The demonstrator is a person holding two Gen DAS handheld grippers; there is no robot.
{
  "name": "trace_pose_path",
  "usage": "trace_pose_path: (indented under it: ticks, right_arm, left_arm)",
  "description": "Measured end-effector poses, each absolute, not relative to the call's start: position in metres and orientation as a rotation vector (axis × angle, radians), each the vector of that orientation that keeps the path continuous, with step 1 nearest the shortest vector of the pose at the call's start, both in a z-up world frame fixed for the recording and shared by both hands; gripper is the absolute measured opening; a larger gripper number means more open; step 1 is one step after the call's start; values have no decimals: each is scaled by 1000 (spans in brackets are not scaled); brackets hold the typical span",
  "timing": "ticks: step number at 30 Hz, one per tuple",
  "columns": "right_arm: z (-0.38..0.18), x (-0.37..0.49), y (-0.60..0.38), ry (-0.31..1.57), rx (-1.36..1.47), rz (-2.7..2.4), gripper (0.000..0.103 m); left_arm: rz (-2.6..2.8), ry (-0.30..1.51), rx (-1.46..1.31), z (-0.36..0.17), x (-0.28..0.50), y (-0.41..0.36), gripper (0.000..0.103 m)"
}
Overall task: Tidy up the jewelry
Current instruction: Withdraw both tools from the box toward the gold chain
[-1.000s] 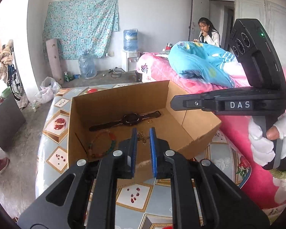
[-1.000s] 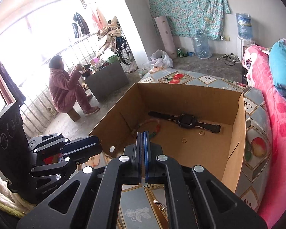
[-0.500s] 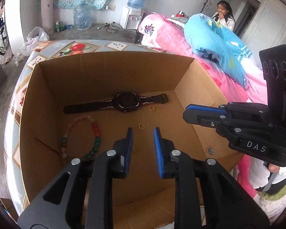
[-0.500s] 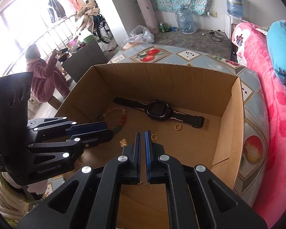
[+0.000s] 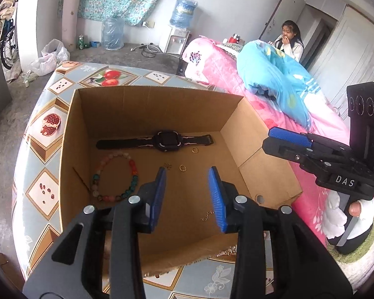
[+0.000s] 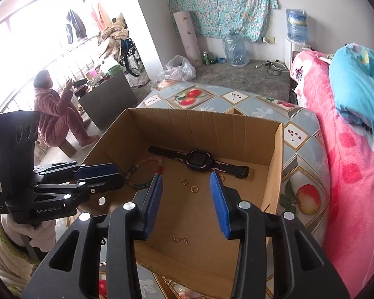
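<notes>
Both tongs hang over the open brown cardboard box [image 5: 127, 114] on the fruit-patterned table [image 5: 49, 124]. The left tongs [image 5: 187, 194] and the right tongs [image 6: 185, 196] have just been opening; each now stands moderately wide with nothing between the pads. On the box floor lie a black wristwatch [image 5: 165, 140] with its strap running crosswise along the far wall, a multicoloured bead bracelet [image 5: 117, 177] to the left, two small gold rings [image 5: 182, 167] and a tiny gold charm [image 5: 167, 166]. A short gold chain [image 6: 180, 239] lies closest — just beneath and ahead of the right tongs, slightly right of the left ones, its length crosswise. Probably the right hand is better placed for it.
</notes>
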State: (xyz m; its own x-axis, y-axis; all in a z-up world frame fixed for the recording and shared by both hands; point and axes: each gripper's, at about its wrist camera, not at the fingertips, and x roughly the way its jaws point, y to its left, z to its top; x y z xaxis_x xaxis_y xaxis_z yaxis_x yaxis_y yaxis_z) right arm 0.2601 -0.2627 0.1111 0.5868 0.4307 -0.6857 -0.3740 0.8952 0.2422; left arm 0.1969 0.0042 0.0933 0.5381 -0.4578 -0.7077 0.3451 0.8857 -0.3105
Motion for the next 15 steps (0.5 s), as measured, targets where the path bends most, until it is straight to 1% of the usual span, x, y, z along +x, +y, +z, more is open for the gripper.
trace_pose_path:
  ticks: [2,5,8,9,10,11,15]
  right_arm:
    - [119,247,-267,788,71,462,47]
    - [127,225,-274,746,78,457,53]
    - [131,199,-284,707,108,453,60]
    - [129,189,-289,696,126,455,62]
    - [127,181,-293,690,142,452,65]
    - [122,172,-296,691,160,444,69]
    - [91,144,-304,744,183,398,72]
  left_arm:
    - [-482,854,-153,101,184,13,34]
    - [-488,795,-160,111,158,24,36]
    - [-506,718,-152,118,125,34,41]
    - [-515,694,-142,119,113,36,44]
    - [-523,676,-133,119,103,38,47]
    - [-534,664,-123,117,92,38,48]
    - [-571,671,-78,100,60,32,49]
